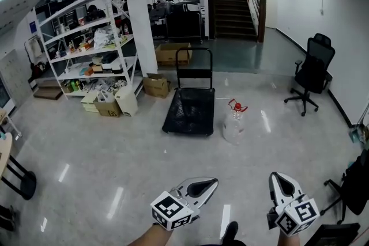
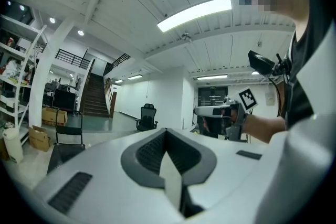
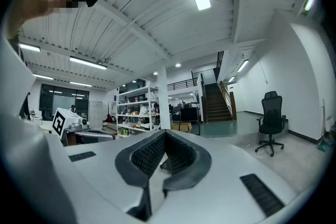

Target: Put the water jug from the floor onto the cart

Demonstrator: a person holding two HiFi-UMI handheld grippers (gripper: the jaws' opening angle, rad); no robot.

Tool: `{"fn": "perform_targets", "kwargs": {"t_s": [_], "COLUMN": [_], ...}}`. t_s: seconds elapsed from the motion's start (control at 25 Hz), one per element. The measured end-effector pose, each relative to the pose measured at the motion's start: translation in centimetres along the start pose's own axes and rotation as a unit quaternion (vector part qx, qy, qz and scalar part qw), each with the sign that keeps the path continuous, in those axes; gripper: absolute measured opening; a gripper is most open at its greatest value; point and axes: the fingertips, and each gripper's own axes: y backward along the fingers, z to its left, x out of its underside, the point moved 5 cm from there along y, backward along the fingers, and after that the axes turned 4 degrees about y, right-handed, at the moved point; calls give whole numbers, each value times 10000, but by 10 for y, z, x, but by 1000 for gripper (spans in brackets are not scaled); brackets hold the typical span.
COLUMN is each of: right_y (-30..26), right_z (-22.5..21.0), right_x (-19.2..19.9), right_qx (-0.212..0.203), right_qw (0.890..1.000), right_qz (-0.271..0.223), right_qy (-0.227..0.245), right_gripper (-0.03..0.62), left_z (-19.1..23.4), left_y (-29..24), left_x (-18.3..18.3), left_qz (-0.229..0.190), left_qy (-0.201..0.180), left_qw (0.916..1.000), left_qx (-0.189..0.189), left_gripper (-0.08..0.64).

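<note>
The clear water jug (image 1: pixel 233 125) with a red cap and handle stands upright on the glossy floor, just right of the black platform cart (image 1: pixel 190 111). The cart's upright handle (image 1: pixel 194 60) is on its far side, and the cart (image 2: pixel 59 157) shows again at the far left of the left gripper view. My left gripper (image 1: pixel 211 183) (image 2: pixel 167 131) and right gripper (image 1: pixel 279 177) (image 3: pixel 165 134) are held level at the bottom of the head view, well short of the jug. Both are shut with nothing in them. Each gripper view shows the other gripper off to the side.
White shelving (image 1: pixel 92 46) full of goods and cardboard boxes (image 1: pixel 155 86) stand at the back left beside a white pillar (image 1: pixel 138 14). A black office chair (image 1: pixel 312 73) is at the right, stairs (image 1: pixel 232 3) behind. More dark furniture (image 1: pixel 353 186) sits at the right edge.
</note>
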Motion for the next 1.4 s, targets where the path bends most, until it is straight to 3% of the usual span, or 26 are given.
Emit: {"fn": "perform_targets", "kwargs": {"t_s": [0.56, 0.8, 1.08, 1.2, 1.4], "right_y": [-120, -161, -220, -259, -336], "right_z": [-165, -237, -285, -302, -317], "right_x": [-27, -16, -9, -6, -12], "right_qx": [-449, -530, -502, -428, -251], "right_qw": [9986, 9984, 9987, 9990, 9996], "right_qz": [-208, -192, -113, -77, -33], "right_qy": [168, 83, -60, -53, -92], "right_gripper": [-6, -6, -6, -6, -6], "left_z": [87, 123, 178, 219, 294], "left_y": [-162, -233, -284, -305, -336], "left_x": [-43, -46, -57, -60, -63], "left_qz": [-67, -58, -67, -193, -15], "left_qy": [-49, -38, -40, 42, 52], "left_qw": [9983, 9972, 9975, 9977, 9988], "left_qx": [-579, -741, -700, -643, -481], "left_gripper": [-8, -8, -8, -8, -8]}}
